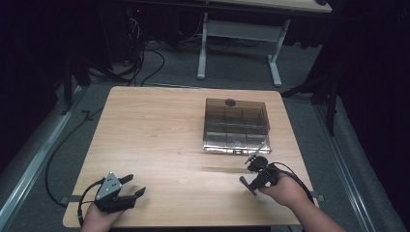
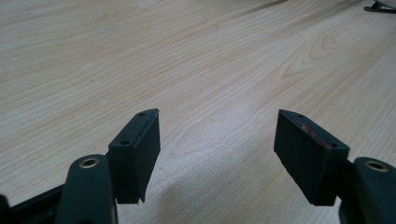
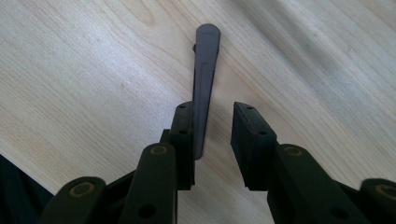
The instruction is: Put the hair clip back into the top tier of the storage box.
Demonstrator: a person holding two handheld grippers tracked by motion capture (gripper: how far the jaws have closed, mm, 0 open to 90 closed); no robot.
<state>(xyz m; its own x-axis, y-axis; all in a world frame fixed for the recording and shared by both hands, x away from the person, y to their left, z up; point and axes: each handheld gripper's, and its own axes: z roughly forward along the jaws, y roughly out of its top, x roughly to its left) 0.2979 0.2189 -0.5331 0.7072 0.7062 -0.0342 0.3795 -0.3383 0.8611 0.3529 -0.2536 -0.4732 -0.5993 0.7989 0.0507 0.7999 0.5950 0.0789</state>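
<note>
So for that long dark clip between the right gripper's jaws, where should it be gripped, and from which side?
Probably at its near, wider end, across the thin faces. The dark clip runs lengthwise away from the right gripper, tapering to a rounded far tip, so coming in along its length suits it. The jaws stand apart now, one pad beside it.

High view above the table (image 1: 159,130) looking forward and down, both gripper views close along jaws, sharing its wood.

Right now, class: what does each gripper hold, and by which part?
Nothing is gripped. The right gripper stands open beside a dark hair clip lying against one pad; the left gripper is open.
</note>
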